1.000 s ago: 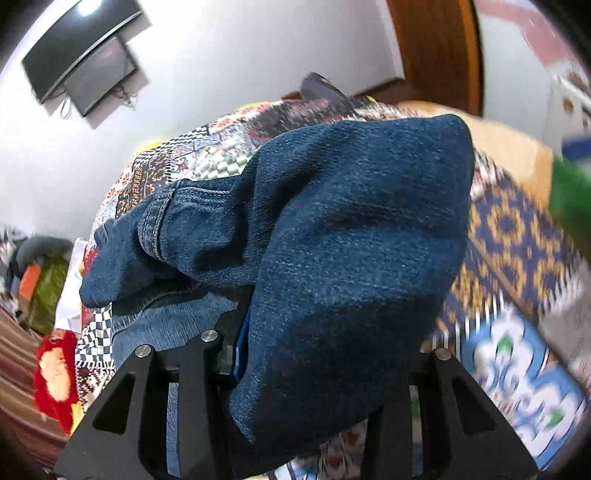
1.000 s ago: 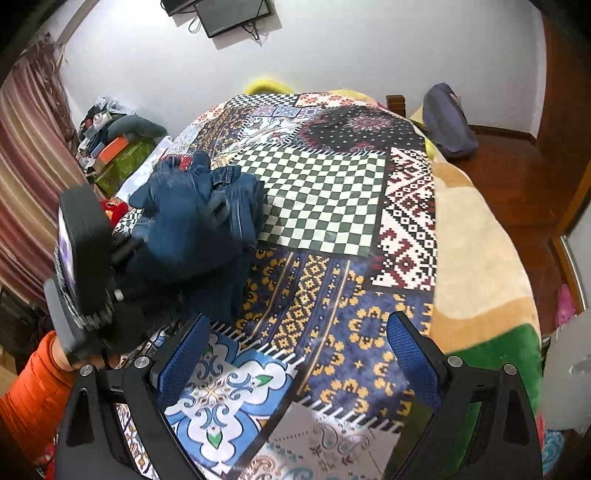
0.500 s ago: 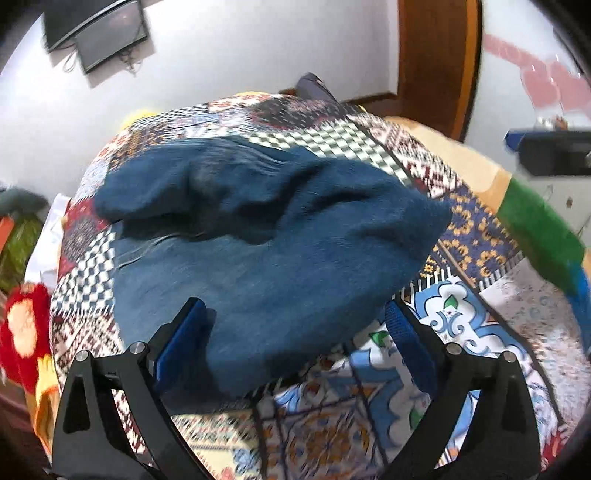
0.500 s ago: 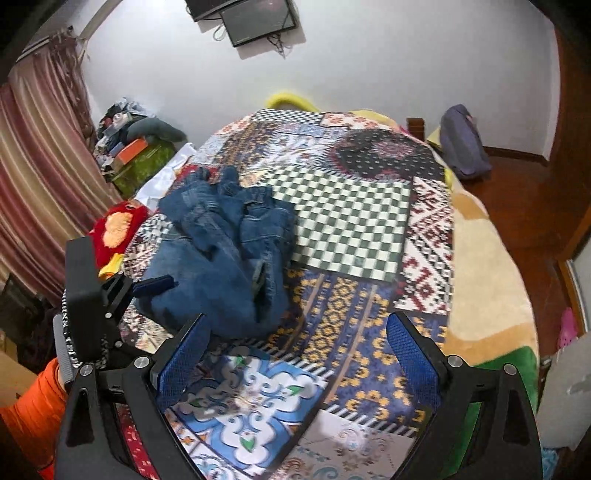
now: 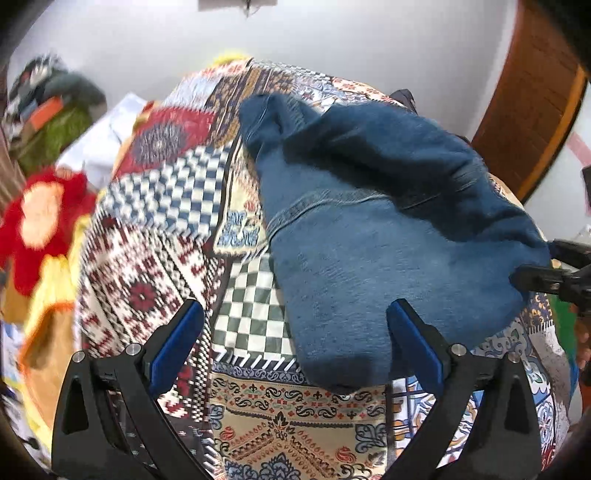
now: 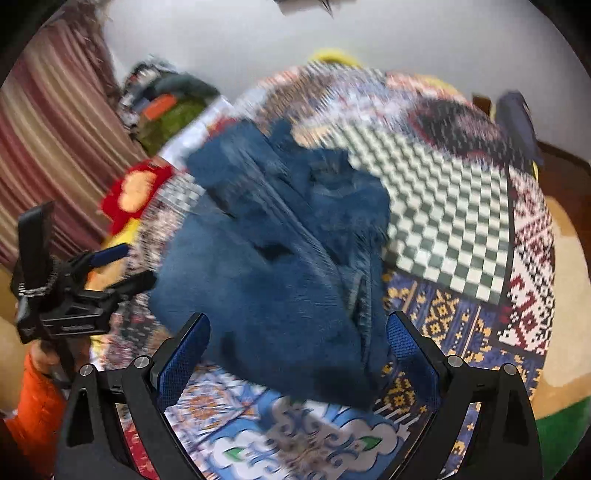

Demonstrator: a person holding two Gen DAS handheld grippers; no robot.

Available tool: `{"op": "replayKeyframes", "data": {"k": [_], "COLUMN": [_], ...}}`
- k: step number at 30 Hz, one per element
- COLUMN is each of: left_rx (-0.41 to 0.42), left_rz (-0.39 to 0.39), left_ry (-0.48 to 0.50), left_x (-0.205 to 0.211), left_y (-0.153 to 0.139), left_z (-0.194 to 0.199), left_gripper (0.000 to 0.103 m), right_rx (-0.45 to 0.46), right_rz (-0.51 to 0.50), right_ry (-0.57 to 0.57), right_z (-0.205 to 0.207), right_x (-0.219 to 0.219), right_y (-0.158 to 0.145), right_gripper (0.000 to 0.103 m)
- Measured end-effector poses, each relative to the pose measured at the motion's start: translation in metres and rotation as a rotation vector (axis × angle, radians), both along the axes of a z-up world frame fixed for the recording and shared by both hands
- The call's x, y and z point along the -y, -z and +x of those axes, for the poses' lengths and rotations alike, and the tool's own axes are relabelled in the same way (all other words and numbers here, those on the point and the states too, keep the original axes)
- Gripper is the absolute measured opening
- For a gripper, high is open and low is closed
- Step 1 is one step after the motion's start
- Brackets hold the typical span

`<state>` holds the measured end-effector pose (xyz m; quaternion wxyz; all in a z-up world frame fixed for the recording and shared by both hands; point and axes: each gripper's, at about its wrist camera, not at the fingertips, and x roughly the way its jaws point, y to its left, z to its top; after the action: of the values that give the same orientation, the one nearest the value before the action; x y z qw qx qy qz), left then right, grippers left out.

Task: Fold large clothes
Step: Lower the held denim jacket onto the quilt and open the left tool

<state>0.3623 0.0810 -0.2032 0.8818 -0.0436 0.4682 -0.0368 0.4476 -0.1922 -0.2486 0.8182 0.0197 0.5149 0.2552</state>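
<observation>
1. Blue-padded left gripper (image 5: 293,339) jaws opening, nothing pinched; right gripper (image 6: 297,347) spread wide, empty.
2. Our bunched dark-blue denim jeans (image 5: 369,236) lie on patchwork-print bedspread (image 5: 147,236), between both grippers.
3. Risk: lumpy layers; a shallow pinch takes one ply and the fold skews.

A wide bed fills the room, covered by a patchwork blanket (image 6: 458,229) of checks, florals and geometric bands. Behind it stands a plain white wall (image 6: 406,40), evenly lit. A screen (image 5: 236,3) hangs high on that wall, mostly cut off. Along the left side hangs a striped curtain (image 6: 48,122), with a pile (image 6: 166,107) of clothes and bags at the bed's far left corner. A red plush toy (image 5: 40,218) lies at the left edge. On the right is a wooden door (image 5: 528,107) and a reddish wood floor (image 6: 565,166).
</observation>
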Motion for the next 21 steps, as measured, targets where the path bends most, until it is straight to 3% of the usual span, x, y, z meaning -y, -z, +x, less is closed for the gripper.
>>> {"op": "replayKeyframes", "data": {"k": [5,9,14,19,21], "left_rx": [0.003,0.001,0.019,0.037,0.037], "left_rz": [-0.132,-0.174,-0.15,-0.121,-0.121], "left_ry": [-0.039,-0.04,-0.028,-0.017,-0.011], "left_x": [-0.017,-0.021,-0.018,-0.016,-0.016], "left_y": [0.017,0.022,0.023,0.022,0.022], "left_z": [-0.003,-0.003,-0.006,-0.007,-0.007], "left_gripper": [0.103,0.103,0.103,0.103,0.103], "right_rx": [-0.139,-0.104,-0.005,-0.029,-0.036], "right_rz": [0.036,-0.009,-0.022,0.019,-0.027], "right_ry": [0.021,0.036,-0.047,-0.159,-0.168], "right_z": [0.014,0.014,0.023,0.049,0.064], "right_x": [0.024,0.027,-0.01,-0.064,-0.085], "right_y": [0.025,0.006,-0.034,-0.046,-0.04], "right_gripper": [0.096,0.096,0.096,0.096,0.096]}}
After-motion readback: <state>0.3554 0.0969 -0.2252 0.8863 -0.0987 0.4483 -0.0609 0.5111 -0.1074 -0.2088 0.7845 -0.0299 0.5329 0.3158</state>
